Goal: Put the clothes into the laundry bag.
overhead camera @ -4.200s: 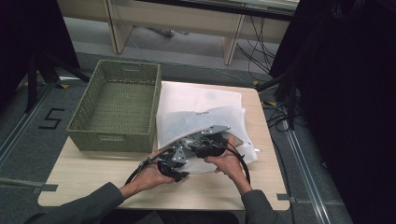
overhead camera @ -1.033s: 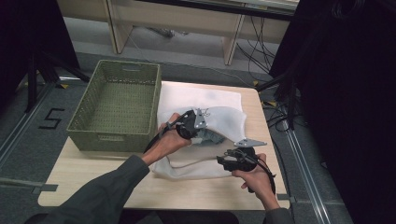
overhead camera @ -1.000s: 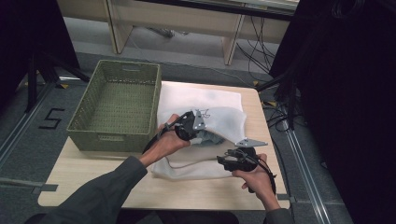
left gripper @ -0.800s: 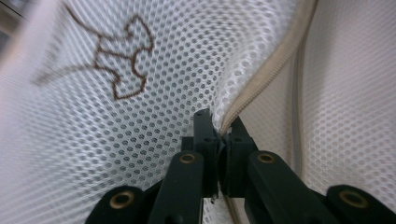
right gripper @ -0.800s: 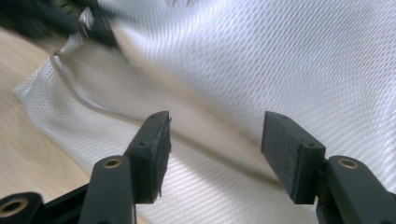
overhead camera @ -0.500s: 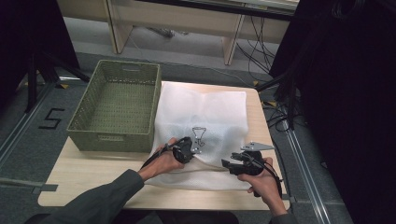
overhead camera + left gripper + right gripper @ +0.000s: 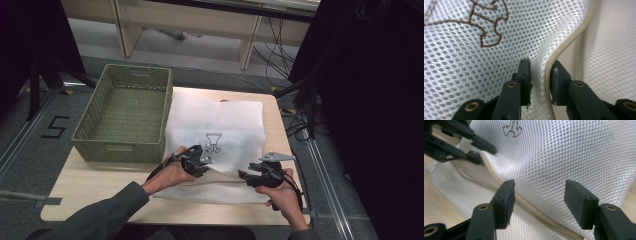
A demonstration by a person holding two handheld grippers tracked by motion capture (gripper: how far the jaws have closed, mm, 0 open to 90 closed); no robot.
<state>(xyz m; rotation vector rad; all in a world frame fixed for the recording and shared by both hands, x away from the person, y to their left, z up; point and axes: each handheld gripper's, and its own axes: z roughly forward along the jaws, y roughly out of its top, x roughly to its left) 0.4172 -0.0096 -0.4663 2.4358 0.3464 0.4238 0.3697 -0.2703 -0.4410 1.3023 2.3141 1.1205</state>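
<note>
white mesh bag (image 7: 215,145) spread flat over the right half of the counter (image 7: 100,192), reaching from near the far edge almost to the near edge, with a small brown embroidered mark (image 7: 213,142) at its middle. beige zipper (image 7: 564,47) running along the raised fold of mesh close to the near edge. left tongs (image 7: 202,162) down at that fold, left of the bag's middle, jaws just opened a little after being closed; mesh and zipper edge standing between the 2 jaws in the left gripper view (image 7: 540,75), with a narrow gap on each side, pads not pressing. right tongs (image 7: 246,175) low over the bag toward the near right corner of the counter, jaws parted fairly wide, holding nothing; in the right gripper view (image 7: 537,195) mesh and zipper lying beneath the gap, untouched by either pad, left tongs visible farther off at the upper left. green woven basket (image 7: 125,115) on the left half of the counter, its right wall just beside the bag's left edge.
</note>
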